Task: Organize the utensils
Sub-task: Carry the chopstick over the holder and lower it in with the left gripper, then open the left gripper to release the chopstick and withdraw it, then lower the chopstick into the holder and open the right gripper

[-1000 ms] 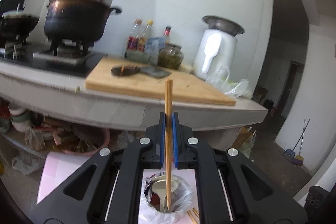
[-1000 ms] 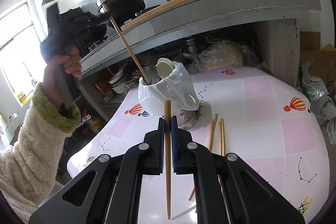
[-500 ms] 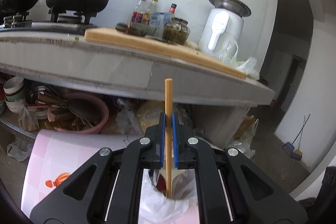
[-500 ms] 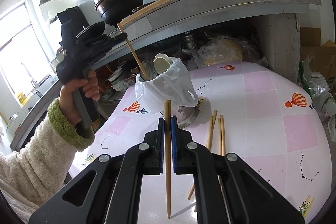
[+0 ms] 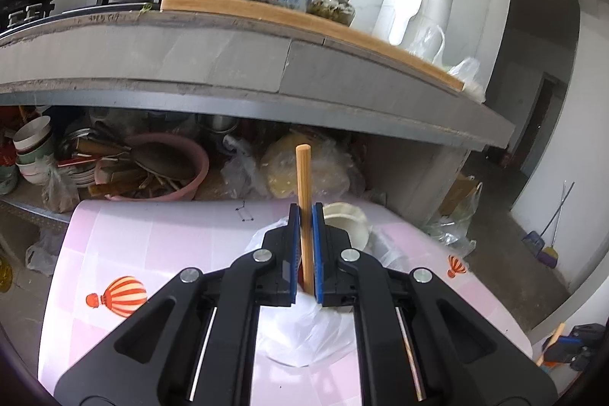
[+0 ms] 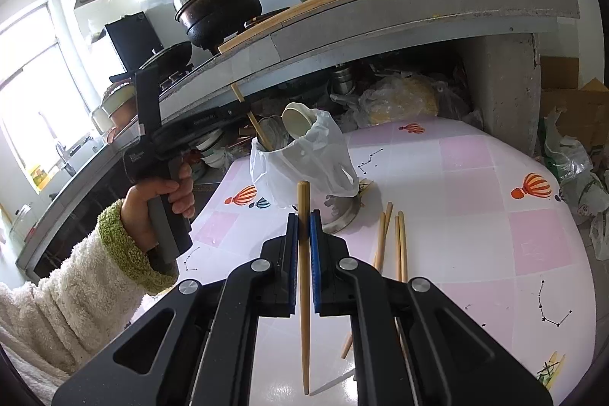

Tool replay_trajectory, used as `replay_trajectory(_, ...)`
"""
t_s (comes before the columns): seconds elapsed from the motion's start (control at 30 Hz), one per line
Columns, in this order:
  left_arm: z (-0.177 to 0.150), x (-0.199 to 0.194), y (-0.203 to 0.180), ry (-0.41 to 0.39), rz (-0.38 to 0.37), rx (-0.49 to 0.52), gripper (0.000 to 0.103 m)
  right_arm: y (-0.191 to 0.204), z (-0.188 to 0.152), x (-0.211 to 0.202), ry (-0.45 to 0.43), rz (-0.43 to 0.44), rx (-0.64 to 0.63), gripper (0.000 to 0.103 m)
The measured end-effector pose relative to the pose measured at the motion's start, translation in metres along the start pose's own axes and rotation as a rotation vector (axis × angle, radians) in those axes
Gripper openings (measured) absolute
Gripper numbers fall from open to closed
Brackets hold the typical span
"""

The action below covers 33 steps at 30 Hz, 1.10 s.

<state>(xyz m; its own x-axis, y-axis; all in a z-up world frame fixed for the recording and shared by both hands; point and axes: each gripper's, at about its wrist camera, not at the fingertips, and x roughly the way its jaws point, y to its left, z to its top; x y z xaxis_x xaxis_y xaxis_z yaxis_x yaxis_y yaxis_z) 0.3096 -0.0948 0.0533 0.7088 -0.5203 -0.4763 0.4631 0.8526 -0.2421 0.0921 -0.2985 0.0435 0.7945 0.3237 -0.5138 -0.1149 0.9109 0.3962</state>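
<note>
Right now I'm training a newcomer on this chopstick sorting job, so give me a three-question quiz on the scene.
1. What does the left gripper hold?
2. True or false: the right gripper is empty.
3. Loose chopsticks lie on the table: A) right of the bagged holder, B) inside it, C) on the counter.

Key: 1) a chopstick, lower end in the holder; 2) false, it grips its own chopstick; 3) A.

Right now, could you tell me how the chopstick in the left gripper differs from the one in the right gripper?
The left gripper's chopstick has its lower end inside the bag-lined holder; the right gripper's chopstick hangs over the table, outside it. The left one tilts; the right one stands roughly upright. Both are plain wood, clamped between shut fingers.
</note>
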Motion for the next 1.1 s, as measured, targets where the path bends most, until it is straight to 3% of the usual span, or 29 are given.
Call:
replay_trajectory(0.27, -0.006, -0.006, 0.006, 0.036, 0.012, -0.021, 0.008, 0.009, 0.009, -0.006, -0.016, -0.001, -0.021, 0.006)
replay_trajectory(0.4, -0.011, -0.027, 0.012, 0.012, -0.002, -0.053, 0.025, 0.014, 0.030, -0.009, -0.043, 0.026, -0.034, 0.006)
replay_trajectory(0.67, -0.033, -0.087, 0.027, -0.034, 0.020, -0.096, 0.056, 0.046, 0.124, -0.009, -0.170, 0.114, -0.123, 0.006)
replay_trajectory(0.9, -0.071, -0.131, 0.047, -0.022, 0.089, -0.118, 0.068, 0.073, 0.198, 0.029, -0.243, 0.111, -0.186, 0.006)
replay_trajectory(1.1, -0.098, -0.149, 0.061, 0.005, 0.124, -0.138, 0.072, 0.081, 0.224, 0.074, -0.254, 0.086, -0.210, 0.006)
